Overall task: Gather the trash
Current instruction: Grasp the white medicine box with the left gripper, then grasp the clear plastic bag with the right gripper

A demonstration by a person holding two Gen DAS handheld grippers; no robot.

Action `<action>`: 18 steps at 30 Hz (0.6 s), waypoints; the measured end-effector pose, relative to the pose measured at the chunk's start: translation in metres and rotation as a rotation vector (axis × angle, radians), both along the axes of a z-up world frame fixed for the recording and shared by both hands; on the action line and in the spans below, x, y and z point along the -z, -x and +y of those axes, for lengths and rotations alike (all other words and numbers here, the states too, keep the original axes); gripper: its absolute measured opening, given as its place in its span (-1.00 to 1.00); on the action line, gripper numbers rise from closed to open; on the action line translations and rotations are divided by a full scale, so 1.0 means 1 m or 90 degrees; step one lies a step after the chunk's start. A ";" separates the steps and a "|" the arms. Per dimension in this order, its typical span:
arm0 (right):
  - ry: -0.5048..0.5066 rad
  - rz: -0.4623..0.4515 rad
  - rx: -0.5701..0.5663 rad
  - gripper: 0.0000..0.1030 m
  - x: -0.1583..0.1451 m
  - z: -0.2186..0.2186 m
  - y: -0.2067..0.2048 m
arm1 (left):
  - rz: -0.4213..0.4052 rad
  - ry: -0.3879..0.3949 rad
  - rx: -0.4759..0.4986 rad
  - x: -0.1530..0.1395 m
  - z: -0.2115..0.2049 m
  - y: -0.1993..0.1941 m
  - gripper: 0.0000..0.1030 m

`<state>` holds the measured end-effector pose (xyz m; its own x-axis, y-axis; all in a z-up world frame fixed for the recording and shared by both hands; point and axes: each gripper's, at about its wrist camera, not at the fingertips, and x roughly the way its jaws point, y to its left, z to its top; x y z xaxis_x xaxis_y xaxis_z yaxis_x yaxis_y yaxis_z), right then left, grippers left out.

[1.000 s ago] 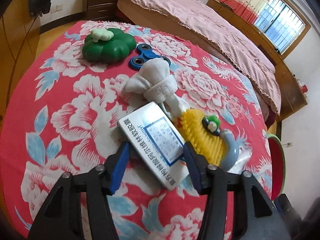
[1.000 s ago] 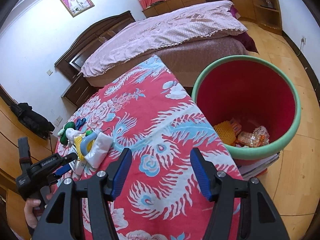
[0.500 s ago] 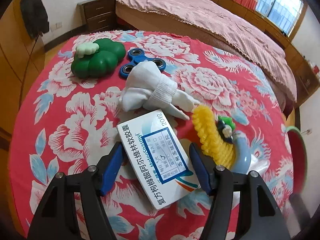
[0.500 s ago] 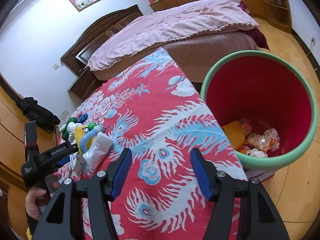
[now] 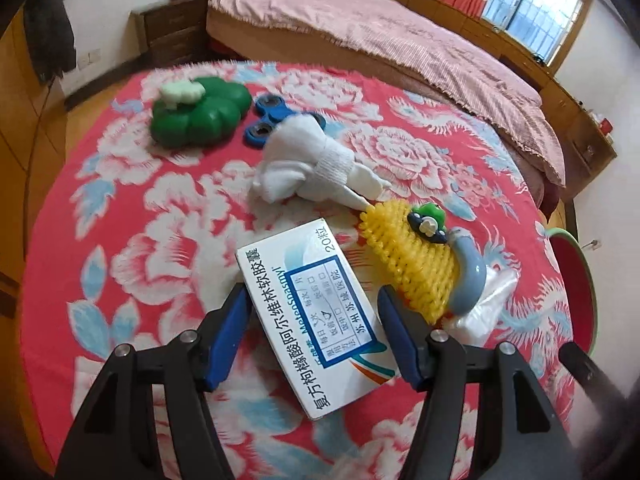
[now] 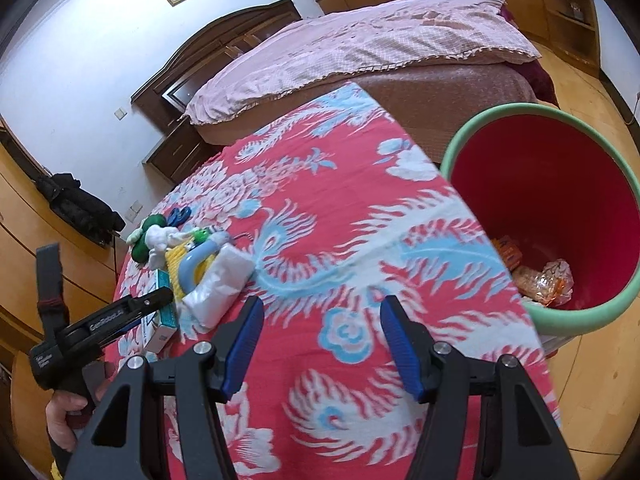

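A white medicine box with blue print (image 5: 316,308) lies on the floral tablecloth between the fingers of my left gripper (image 5: 312,292). The jaws stand wide, with a gap showing at the right pad. Beside the box sit a yellow bristly brush (image 5: 408,256) with a grey-blue handle and a clear plastic packet (image 6: 220,284). The red bin with a green rim (image 6: 580,320) stands past the table's right edge, wrappers (image 6: 548,280) inside it. My right gripper (image 6: 322,302) hangs open over bare cloth with nothing in it.
Farther back on the table lie a white sock bundle (image 5: 316,168), a blue fidget spinner (image 5: 264,120) and a green clover toy (image 5: 200,112). A bed (image 5: 400,40) stands behind the table. A hand (image 6: 64,412) holds the left gripper's handle.
The left jaws have widened off the medicine box and the view has rolled. The right gripper has slid left over the table, so the bin sits farther right.
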<state>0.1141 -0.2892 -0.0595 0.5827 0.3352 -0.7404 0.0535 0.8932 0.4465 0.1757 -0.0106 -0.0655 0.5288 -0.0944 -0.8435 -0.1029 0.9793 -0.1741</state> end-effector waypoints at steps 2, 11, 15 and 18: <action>0.006 0.001 -0.003 0.23 -0.001 0.008 0.001 | -0.021 -0.020 0.008 -0.006 0.004 0.007 0.27; 0.011 0.008 -0.058 0.23 -0.001 0.060 -0.011 | -0.048 -0.018 0.012 -0.014 0.027 0.019 0.27; 0.024 0.015 -0.077 0.24 0.003 0.081 -0.021 | -0.052 0.000 0.010 -0.012 0.034 0.023 0.27; 0.032 0.022 -0.091 0.30 0.007 0.095 -0.028 | -0.051 0.015 0.005 -0.009 0.039 0.023 0.27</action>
<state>0.1426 -0.1946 -0.0662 0.5060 0.3750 -0.7768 -0.0606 0.9138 0.4016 0.1527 0.0285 -0.0563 0.5931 -0.1178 -0.7965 -0.0801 0.9757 -0.2040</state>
